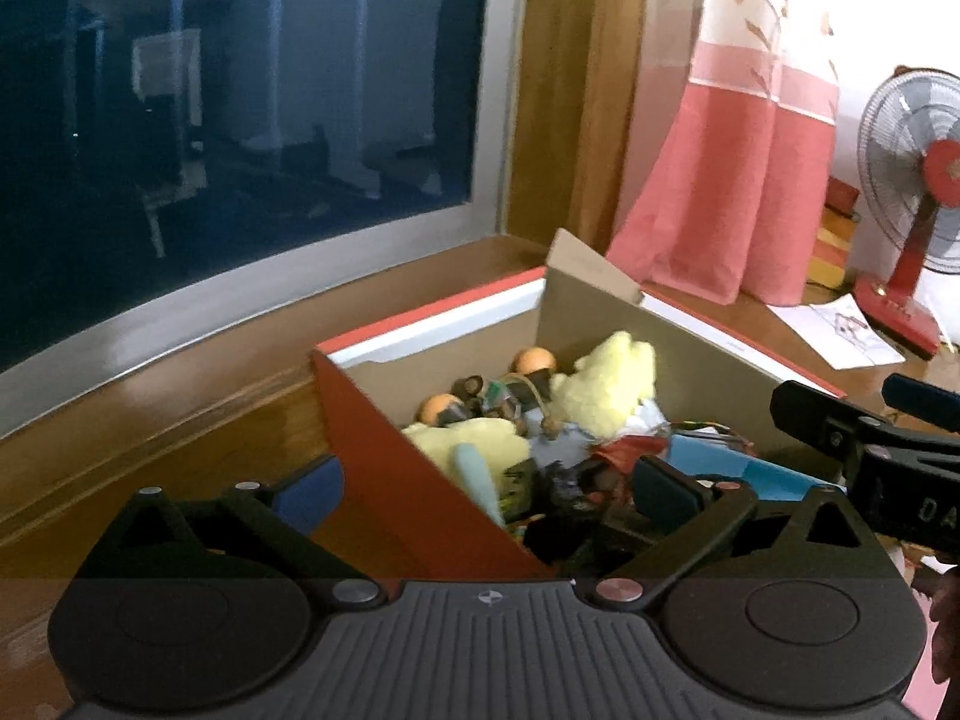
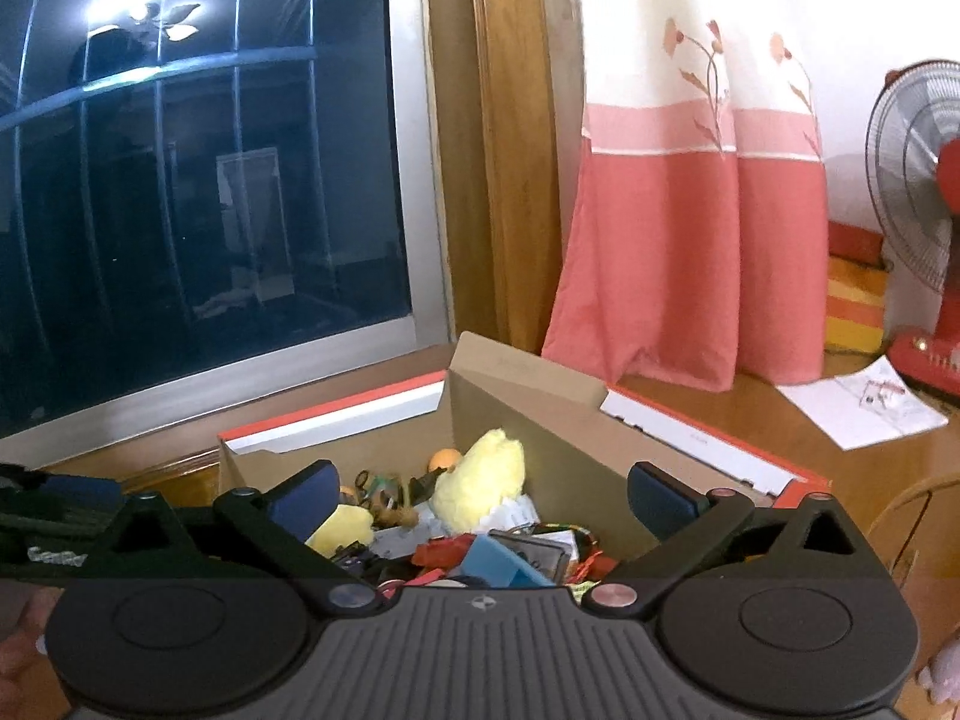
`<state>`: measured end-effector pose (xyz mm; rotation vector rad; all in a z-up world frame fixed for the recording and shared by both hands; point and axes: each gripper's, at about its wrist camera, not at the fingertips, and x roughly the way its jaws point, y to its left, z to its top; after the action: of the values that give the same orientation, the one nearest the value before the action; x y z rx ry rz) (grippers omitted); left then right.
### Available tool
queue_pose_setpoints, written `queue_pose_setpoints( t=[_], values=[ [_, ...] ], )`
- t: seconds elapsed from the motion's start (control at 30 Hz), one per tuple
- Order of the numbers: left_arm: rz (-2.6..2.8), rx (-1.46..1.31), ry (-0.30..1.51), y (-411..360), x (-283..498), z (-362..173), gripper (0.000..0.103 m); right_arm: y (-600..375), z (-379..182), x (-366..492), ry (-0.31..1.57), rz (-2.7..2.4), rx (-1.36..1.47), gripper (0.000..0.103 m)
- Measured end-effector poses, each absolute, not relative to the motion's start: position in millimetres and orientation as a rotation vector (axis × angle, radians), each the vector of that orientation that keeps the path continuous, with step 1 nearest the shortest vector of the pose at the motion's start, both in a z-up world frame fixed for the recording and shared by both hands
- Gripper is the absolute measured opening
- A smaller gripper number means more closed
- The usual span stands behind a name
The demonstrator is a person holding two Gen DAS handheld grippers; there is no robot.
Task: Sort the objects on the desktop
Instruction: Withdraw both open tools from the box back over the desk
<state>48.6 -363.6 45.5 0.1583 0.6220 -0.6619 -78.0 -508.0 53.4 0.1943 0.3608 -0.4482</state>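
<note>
Desktop objects lay heaped in an open cardboard box (image 1: 384, 438) with red outer walls, which sat on my wooden surface (image 1: 150, 420) below a dark window (image 1: 228, 108). From my left wrist camera, my left claw (image 1: 480, 489) was spread wide and gripped nothing; its left finger hung outside the box's near red wall and its right finger hung over the clutter inside. Among the clutter I saw a yellow plush toy (image 1: 606, 390), two orange balls (image 1: 533, 360), a pale blue stick (image 1: 477, 471) and a blue case (image 1: 750, 468). My right claw (image 1: 870, 420) reached in from the right edge, over the box's right rim. Beyond the box hung a pink and white curtain (image 1: 732, 180), and a red fan (image 1: 918, 204) stood by a sheet of paper (image 1: 840, 324). From my right wrist camera, my right claw (image 2: 480, 495) was likewise splayed and empty, poised above the box (image 2: 570, 450), whose flaps lay folded outward. Between its fingers I saw the plush toy (image 2: 480, 477), a red item (image 2: 441, 552) and the blue case (image 2: 498, 561) near the front. The left claw (image 2: 60, 516) showed at the left edge, and the fan (image 2: 924, 192) and paper (image 2: 864, 402) lay to the right.
</note>
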Motion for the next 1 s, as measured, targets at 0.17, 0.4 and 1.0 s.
queue_pose_setpoints(
  t=[0.17,0.4,1.0],
  values=[
    [-0.596,0.139,0.635,-333.8,51.2,44.7,0.103,-491.4,53.8,-66.5,0.363,-0.397,0.188,0.103],
    [-0.484,0.094,0.654,-285.1,50.7,43.2,0.103,-458.0,53.0,-48.0,0.384,-0.289,0.173,0.103],
    [-0.185,-0.046,0.692,-141.0,48.8,40.3,0.103,-342.2,49.9,2.3,0.450,0.007,0.092,0.103]
  ],
)
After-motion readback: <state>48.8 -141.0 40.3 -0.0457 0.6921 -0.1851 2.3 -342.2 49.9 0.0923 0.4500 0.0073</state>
